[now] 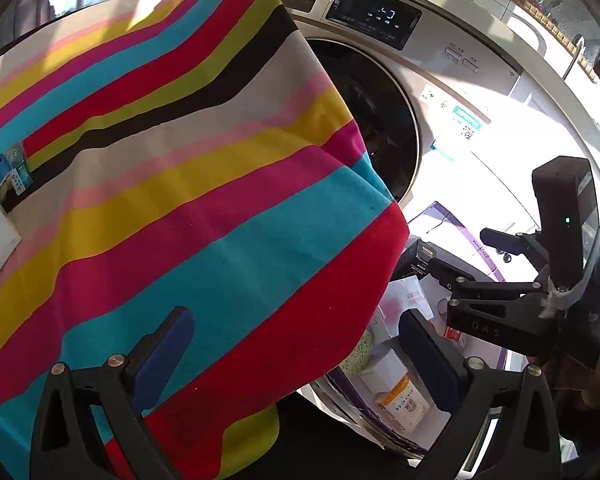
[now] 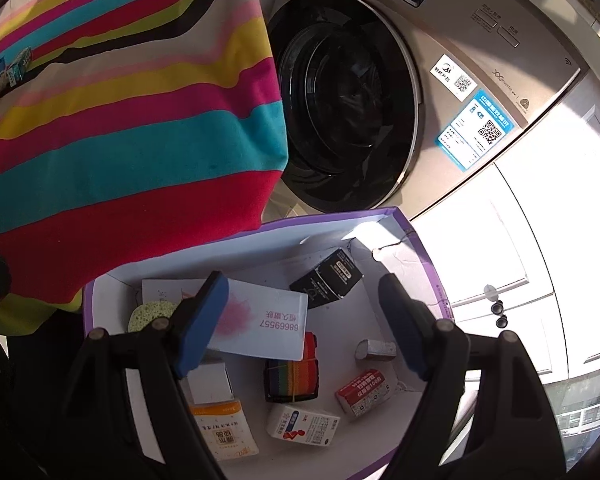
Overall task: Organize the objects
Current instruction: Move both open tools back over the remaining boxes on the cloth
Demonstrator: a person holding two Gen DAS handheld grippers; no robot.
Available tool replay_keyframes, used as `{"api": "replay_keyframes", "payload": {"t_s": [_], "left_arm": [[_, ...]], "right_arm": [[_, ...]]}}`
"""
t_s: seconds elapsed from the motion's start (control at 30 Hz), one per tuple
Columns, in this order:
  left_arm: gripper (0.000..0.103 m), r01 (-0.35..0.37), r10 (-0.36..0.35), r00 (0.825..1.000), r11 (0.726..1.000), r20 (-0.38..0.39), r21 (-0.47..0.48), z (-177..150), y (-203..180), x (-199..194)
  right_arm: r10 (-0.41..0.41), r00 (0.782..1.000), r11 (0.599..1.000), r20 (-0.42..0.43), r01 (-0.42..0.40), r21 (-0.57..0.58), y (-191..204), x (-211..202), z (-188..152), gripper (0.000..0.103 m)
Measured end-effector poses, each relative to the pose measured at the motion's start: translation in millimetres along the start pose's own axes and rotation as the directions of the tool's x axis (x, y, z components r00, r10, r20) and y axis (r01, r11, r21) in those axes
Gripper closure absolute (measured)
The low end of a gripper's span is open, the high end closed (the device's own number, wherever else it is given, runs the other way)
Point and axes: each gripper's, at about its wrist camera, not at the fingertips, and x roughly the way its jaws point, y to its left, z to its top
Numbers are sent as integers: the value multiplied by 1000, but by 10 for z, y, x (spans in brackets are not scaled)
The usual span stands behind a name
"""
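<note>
While your right gripper (image 2: pixel 304 320) hangs spread and empty above the purple-rimmed box (image 2: pixel 420 248) of small cartons, your left gripper (image 1: pixel 296 348), likewise spread, risks snagging the striped cloth (image 1: pixel 180 184) and dragging the cartons (image 1: pixel 8 172) off.

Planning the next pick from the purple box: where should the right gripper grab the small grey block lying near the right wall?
Grip the small grey block across its short width, on the two long side faces, coming straight down from above. It lies flat on the floor of the purple-rimmed box with bare floor around it, and the open right gripper hangs above the box.
</note>
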Motion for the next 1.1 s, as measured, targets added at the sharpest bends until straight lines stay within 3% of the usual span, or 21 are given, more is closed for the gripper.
{"api": "replay_keyframes", "payload": {"t_s": [0.3, 0.53, 0.73, 0.9, 1.1], "left_arm": [[0, -27, 28, 999, 999, 31, -34, 4, 227, -85], [1, -85, 95, 991, 991, 94, -101, -123, 666, -421], [5, -200, 246, 955, 946, 164, -253, -123, 1444, -847], [12, -299, 356, 927, 893, 122, -337, -75, 2084, -897], [13, -354, 397, 917, 854, 36, -381, -23, 2426, -693]], "right_arm": [[26, 1000, 999, -11, -26, -26, 133, 24, 142, 23], [127, 989, 991, 70, -124, -49, 387, -166, 337, 23], [243, 964, 968, 107, -234, -89, 859, -279, 577, 23], [326, 939, 941, 112, -311, -137, 1374, -362, 754, 23], [389, 914, 913, 118, -364, -186, 1798, -493, 845, 23]]}}
